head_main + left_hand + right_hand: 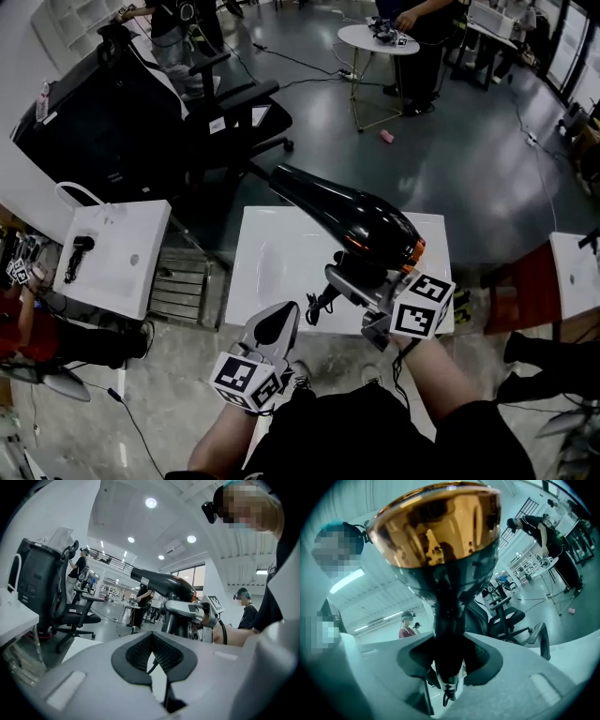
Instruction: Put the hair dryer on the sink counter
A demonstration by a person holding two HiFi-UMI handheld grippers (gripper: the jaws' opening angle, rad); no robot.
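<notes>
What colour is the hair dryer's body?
Glossy black hair dryer, orange band at its rear; clearest in head view.

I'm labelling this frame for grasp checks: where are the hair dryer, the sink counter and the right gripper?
hair dryer point(361, 220): head view, on its glossy black barrel.
sink counter point(270, 281): head view, on its bare white top.
right gripper point(449, 654): right gripper view, between the jaws closed on the dryer's handle.
</notes>
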